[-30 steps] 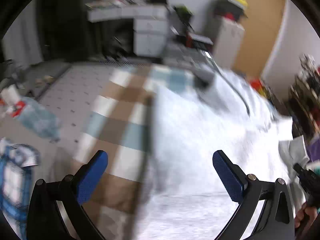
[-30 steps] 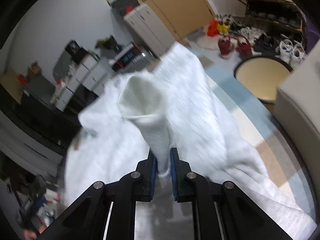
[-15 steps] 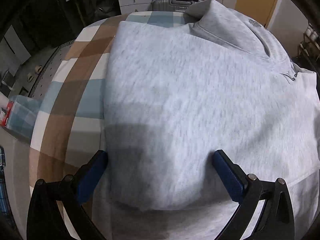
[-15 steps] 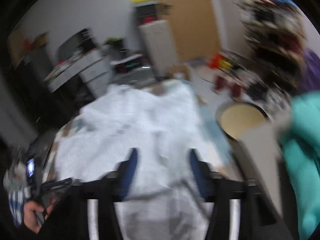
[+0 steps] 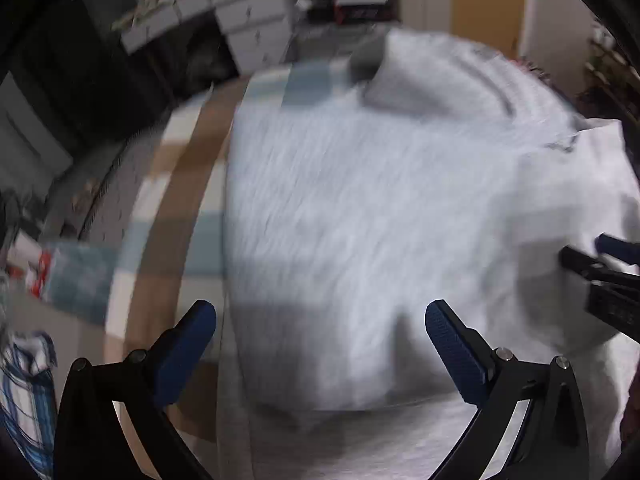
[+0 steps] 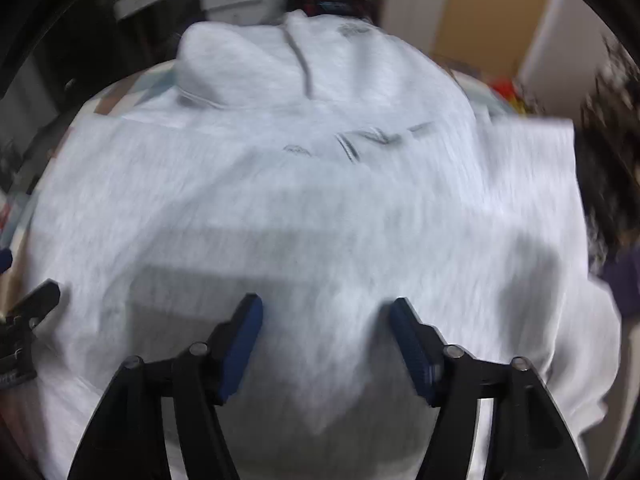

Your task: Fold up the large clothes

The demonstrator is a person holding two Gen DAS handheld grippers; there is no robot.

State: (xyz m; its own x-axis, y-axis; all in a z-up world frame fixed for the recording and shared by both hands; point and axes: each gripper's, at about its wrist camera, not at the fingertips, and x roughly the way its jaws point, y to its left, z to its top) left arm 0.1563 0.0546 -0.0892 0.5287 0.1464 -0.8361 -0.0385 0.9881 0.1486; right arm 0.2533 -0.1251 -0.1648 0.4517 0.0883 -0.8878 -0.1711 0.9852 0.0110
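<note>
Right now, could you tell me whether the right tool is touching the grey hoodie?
Cannot tell. In the right wrist view the right tool stands open above the hoodie, nothing pinched, having just been opening, but blur hides whether its fingertips graze the fabric.

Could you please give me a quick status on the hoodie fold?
Both hand-held grippers, left and right, open, right just released. Grey hoodie flat on checked cloth. Nothing obstructing.
</note>
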